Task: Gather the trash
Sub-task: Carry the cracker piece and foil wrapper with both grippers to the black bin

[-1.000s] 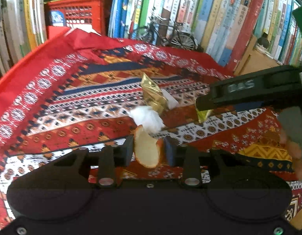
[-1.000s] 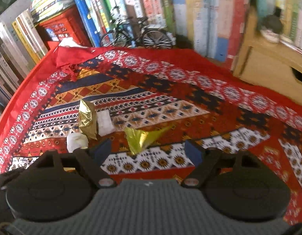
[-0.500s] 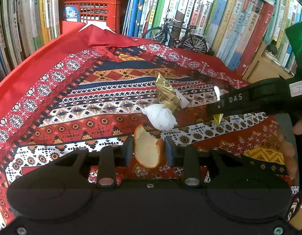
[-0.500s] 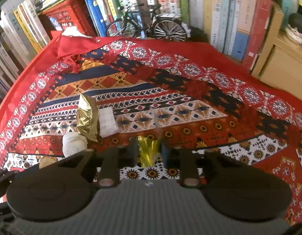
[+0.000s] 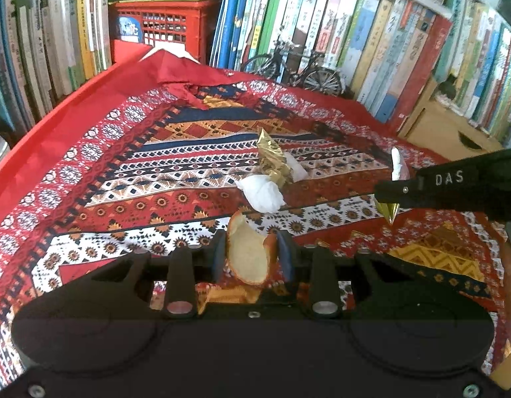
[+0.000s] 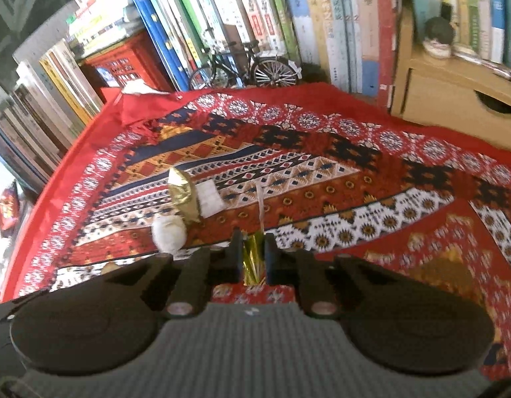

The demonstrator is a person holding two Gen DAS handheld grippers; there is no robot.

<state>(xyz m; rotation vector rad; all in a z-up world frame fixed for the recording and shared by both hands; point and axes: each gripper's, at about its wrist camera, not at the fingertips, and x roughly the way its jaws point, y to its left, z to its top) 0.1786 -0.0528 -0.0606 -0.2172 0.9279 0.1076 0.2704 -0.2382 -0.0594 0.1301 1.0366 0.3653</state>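
Note:
My left gripper [image 5: 251, 254] is shut on a curled piece of orange peel [image 5: 249, 257], held just above the patterned red cloth [image 5: 123, 172]. My right gripper [image 6: 250, 254] is shut on a gold foil wrapper [image 6: 253, 258]; from the left wrist view the same wrapper [image 5: 388, 209] sticks out below and above the right gripper's black finger [image 5: 421, 189]. On the cloth lie a crumpled white tissue ball [image 5: 262, 194] [image 6: 168, 233], a second gold wrapper [image 5: 272, 162] [image 6: 184, 195] and a small white paper piece [image 6: 209, 197].
Rows of books [image 5: 371, 43] line the back and left. A red plastic crate [image 5: 162, 31], a black model bicycle [image 6: 245, 66] and a cardboard box [image 6: 454, 106] stand along the cloth's far edge. A folded cloth corner [image 5: 176, 73] bunches at the back left.
My right gripper went from open around the gold wrapper to shut on it and lifted it off the cloth. Both grippers have risen slightly; the left keeps its hold on the peel.

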